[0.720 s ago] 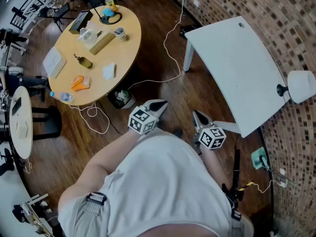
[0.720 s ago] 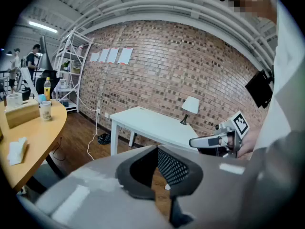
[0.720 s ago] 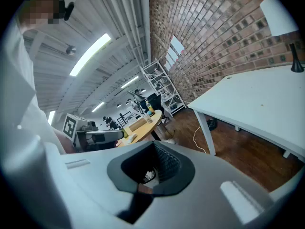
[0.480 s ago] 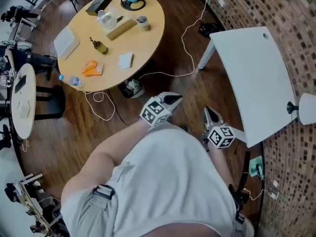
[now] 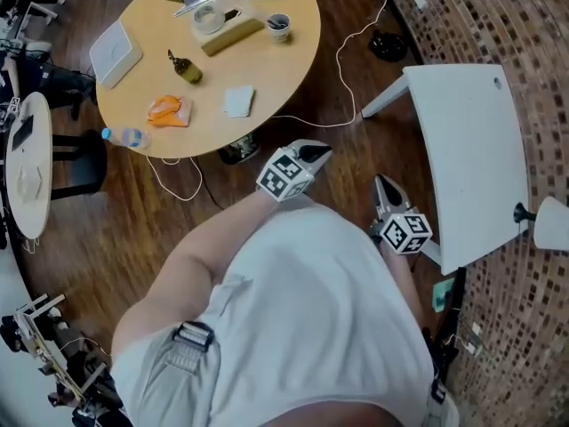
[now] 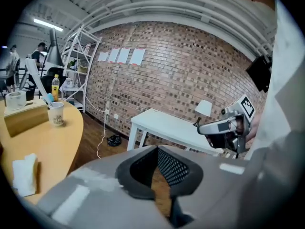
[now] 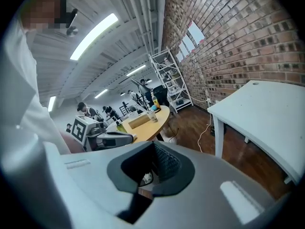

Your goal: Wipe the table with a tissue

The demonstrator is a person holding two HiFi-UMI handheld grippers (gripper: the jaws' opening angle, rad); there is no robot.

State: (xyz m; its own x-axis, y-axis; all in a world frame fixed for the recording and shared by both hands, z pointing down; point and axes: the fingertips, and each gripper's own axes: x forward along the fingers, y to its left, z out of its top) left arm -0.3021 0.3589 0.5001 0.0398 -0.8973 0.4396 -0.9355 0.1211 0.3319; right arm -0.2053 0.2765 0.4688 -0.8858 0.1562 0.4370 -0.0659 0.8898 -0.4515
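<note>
A crumpled white tissue (image 5: 238, 101) lies on the round wooden table (image 5: 267, 65) at the upper left of the head view. In the left gripper view the tissue (image 6: 24, 175) sits near that table's front edge (image 6: 57, 147). My left gripper (image 5: 313, 154) is held in front of my body over the floor, short of the table, jaws together with nothing between them. My right gripper (image 5: 382, 186) hangs beside it, also shut and empty, close to the white rectangular table (image 5: 471, 149).
On the round table lie an orange packet (image 5: 166, 111), a plastic bottle (image 5: 124, 137), a small dark bottle (image 5: 184, 68), a wooden tissue box (image 5: 233, 36), a cup (image 5: 278, 27) and a white pad (image 5: 116, 53). A white cable (image 5: 351, 69) trails over the floor. A lamp (image 5: 551, 223) stands at the right.
The view has swung toward the round table, which now sits nearer and further right. Both grippers stay shut in front of my body; the left one has risen slightly.
</note>
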